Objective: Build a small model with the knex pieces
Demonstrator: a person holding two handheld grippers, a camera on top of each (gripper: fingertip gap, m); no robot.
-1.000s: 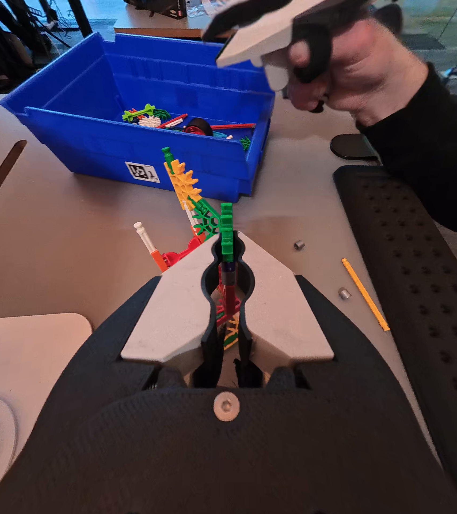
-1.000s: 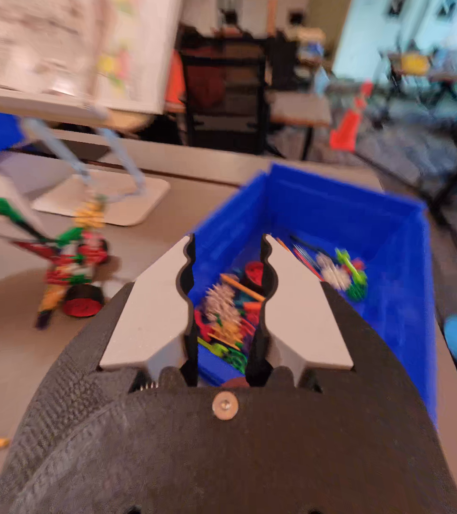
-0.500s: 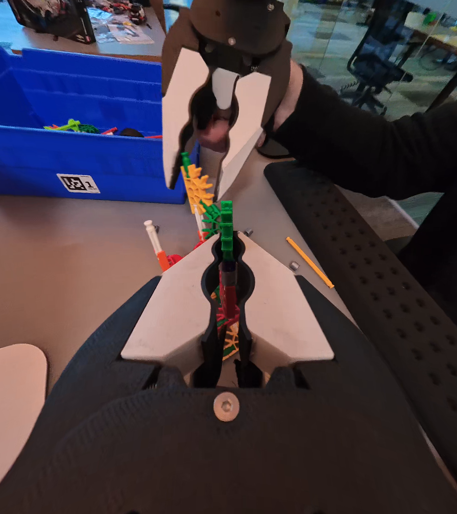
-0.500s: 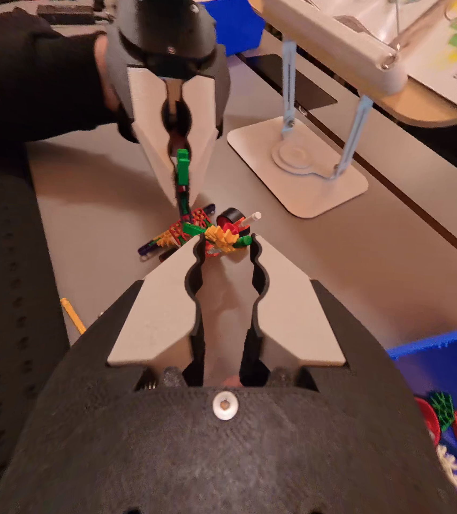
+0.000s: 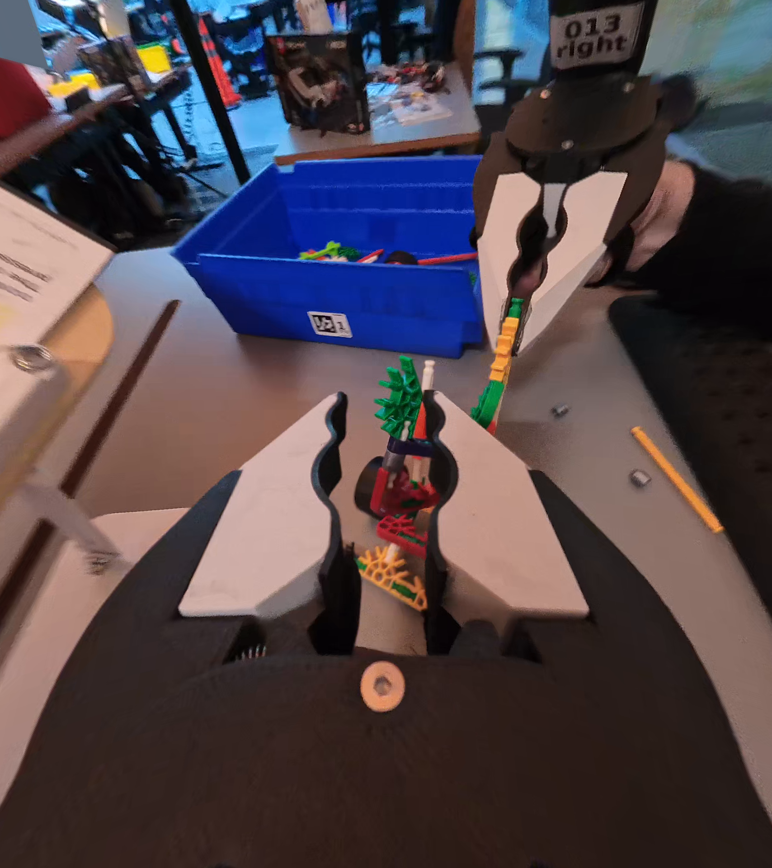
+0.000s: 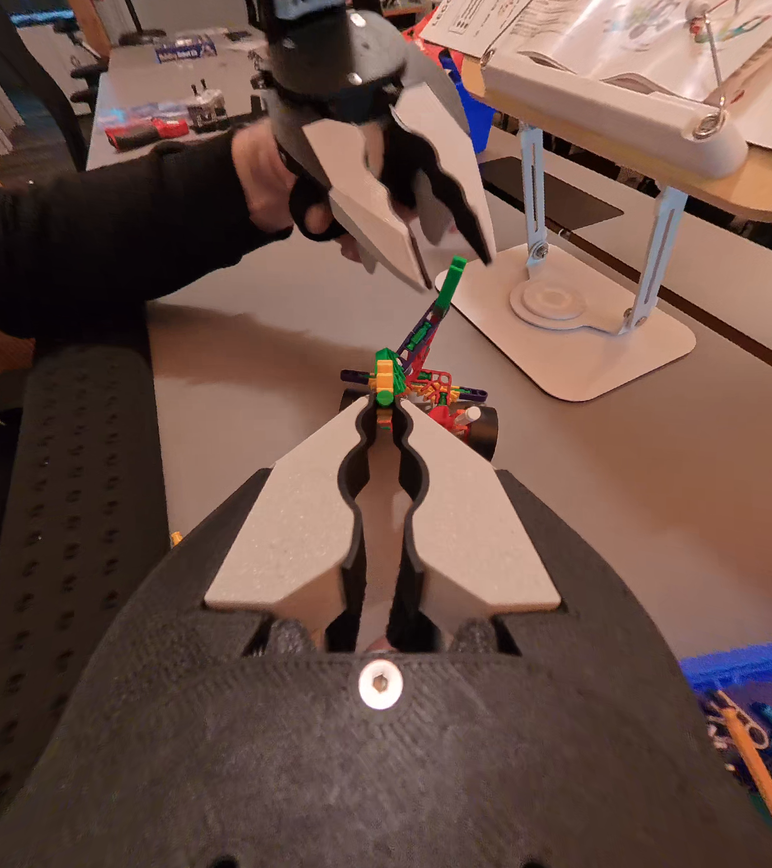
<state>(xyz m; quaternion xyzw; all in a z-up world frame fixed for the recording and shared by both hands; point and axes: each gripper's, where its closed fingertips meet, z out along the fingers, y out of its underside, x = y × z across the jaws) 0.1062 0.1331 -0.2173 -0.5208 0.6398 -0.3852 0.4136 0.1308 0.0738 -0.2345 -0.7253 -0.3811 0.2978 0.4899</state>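
Observation:
A small toy model of coloured rods and connectors, with a black wheel [image 5: 398,493], stands on the grey table [image 5: 215,399]. My left gripper [image 5: 384,401] is open, its fingers on either side of the model's upright green connector and white rod without gripping them. My right gripper [image 6: 384,399] is shut on the green and yellow end of the model [image 6: 384,375]. In the left wrist view the right gripper [image 5: 513,324] comes down from the upper right onto that end. In the right wrist view the left gripper [image 6: 454,270] hangs open over a slanted green rod [image 6: 447,286].
A blue bin [image 5: 328,291] with loose pieces stands behind the model. A black perforated mat [image 5: 727,422] lies on the right, a yellow rod [image 5: 675,479] and two small grey spacers [image 5: 640,478] beside it. A white document stand [image 6: 576,338] holds papers on the left. There is about 7 cm between the tips of the two grippers.
My left gripper has opened and let go of the green rod. My right gripper swung from the bin to the model and closed on its green and yellow end.

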